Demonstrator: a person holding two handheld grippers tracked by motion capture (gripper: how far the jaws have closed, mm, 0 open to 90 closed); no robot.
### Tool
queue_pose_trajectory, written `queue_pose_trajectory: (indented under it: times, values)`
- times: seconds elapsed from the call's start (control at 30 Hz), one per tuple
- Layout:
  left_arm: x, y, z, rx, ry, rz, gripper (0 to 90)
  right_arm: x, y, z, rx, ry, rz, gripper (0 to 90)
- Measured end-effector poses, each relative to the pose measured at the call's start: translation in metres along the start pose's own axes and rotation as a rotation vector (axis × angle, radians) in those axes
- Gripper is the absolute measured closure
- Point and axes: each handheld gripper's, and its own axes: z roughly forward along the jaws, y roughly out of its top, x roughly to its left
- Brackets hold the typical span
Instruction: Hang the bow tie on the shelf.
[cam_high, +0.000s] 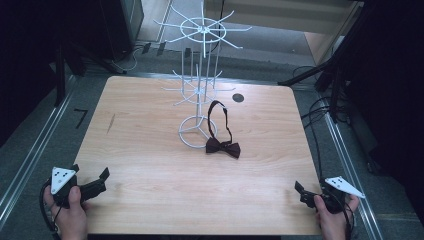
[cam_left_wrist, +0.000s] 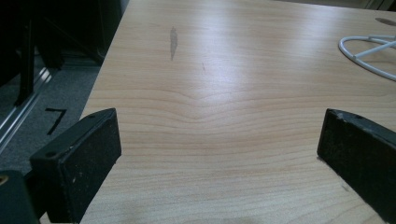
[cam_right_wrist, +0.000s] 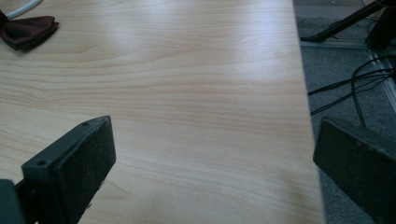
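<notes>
table (cam_high: 150, 165) bare at near edge | left claw (cam_high: 90, 181) open | right claw (cam_high: 299, 192) open | bow tie (cam_high: 223, 147) mid-table

the bow tie (cam_high: 223, 147) is dark maroon with a black neck strap. the wire rack (cam_high: 201, 80) is white all over, rings and prongs alike. the table (cam_high: 150, 165) is pale wood with a fine streaked grain and one small grey smear. the left gripper (cam_high: 100, 179) and right gripper (cam_high: 302, 192) are black, each topped by a light grey plate dotted with dark spots.
</notes>
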Motion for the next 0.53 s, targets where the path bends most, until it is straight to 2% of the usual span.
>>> queue_pose_trajectory:
  times: [0.03,0.23,0.53]
  values:
    - [0.0,0.0,0.0,0.001,0.0,0.0,0.2,-0.003,-0.002,-0.005,-0.002,-0.015,0.0,0.0]
    - [0.0,0.0,0.0,0.004,0.001,-0.001,0.2,-0.01,-0.008,-0.014,-0.027,-0.021,0.03,0.0]
    - [0.0,0.0,0.001,0.008,-0.002,-0.005,0.2,-0.006,-0.009,-0.016,-0.038,-0.028,0.028,0.2]
